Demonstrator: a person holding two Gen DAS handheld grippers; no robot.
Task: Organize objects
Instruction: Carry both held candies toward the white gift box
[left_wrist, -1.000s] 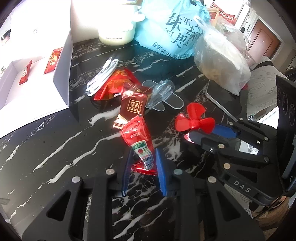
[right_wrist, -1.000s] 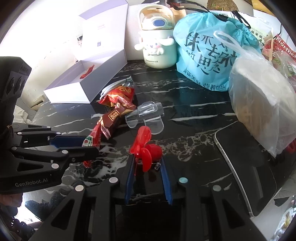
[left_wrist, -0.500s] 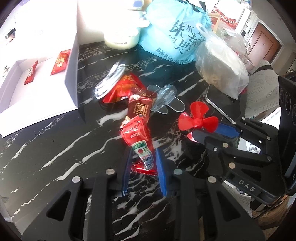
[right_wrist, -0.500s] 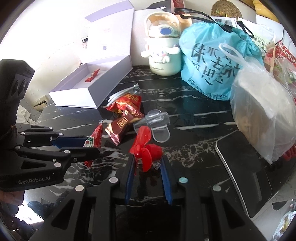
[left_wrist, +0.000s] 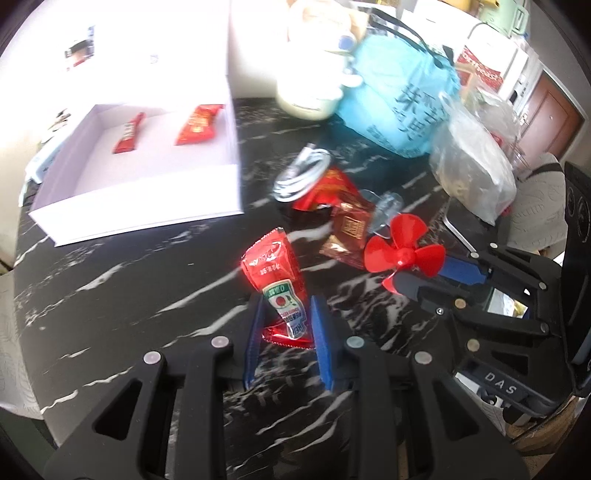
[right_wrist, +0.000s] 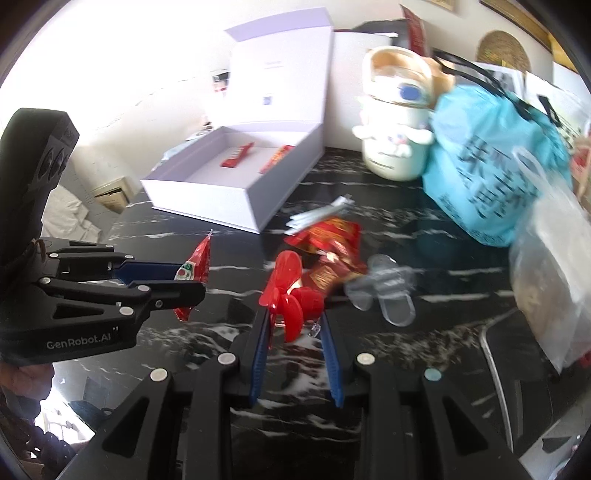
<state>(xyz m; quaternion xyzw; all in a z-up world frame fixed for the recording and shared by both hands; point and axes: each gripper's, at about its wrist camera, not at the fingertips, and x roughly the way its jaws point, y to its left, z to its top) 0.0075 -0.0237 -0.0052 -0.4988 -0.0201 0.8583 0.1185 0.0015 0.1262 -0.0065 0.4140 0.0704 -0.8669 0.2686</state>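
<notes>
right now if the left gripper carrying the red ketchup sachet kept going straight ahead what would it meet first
Probably the open white cardboard box, near its right corner. The left gripper, shut on the red ketchup sachet, points over bare black marble tabletop first; depth is uncertain.

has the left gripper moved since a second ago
Yes. The left gripper, shut on the ketchup packet, has come toward the white box, which looms nearer in its view.

Both grippers got lifted up and swung left toward the white box (left_wrist: 147, 206), which looks way closer now. The ketchup packet (left_wrist: 275, 275) is off the black table (left_wrist: 110, 295), and the red fan (right_wrist: 291, 299) moved clear of the snack pile (right_wrist: 328, 243).
</notes>
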